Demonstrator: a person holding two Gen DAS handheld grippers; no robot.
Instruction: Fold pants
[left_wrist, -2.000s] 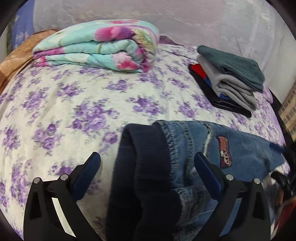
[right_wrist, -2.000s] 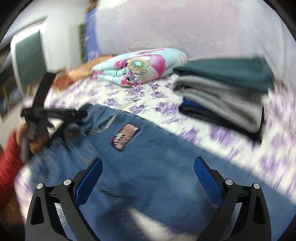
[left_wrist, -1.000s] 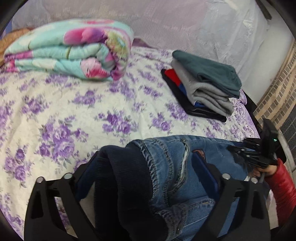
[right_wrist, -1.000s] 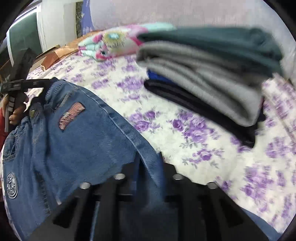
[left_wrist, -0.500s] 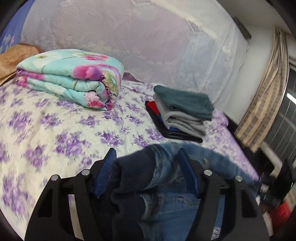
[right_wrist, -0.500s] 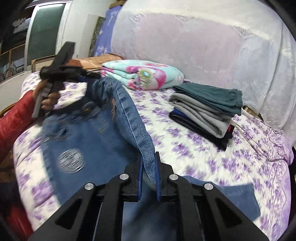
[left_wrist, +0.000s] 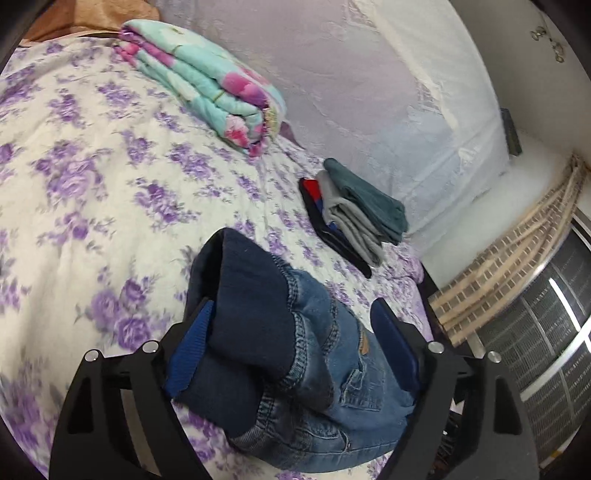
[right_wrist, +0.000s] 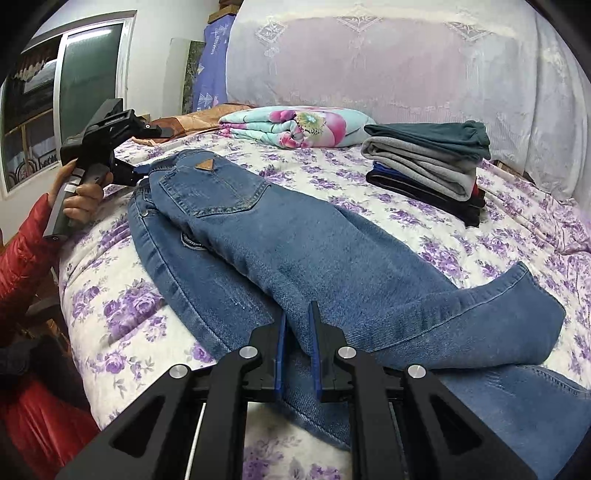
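Right fingers (right_wrist: 317, 343) pinch jeans (right_wrist: 295, 251); left fingers (left_wrist: 391, 347) just opened around waistband

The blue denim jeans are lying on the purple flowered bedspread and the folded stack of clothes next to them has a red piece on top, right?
Not quite. The folded stack of clothes has a dark teal piece on top, as the right wrist view shows. The blue denim jeans do lie on the purple flowered bedspread.

Bed (right_wrist: 461, 243) bears jeans (right_wrist: 295, 240), blanket (right_wrist: 295, 127), clothes (right_wrist: 424, 166)
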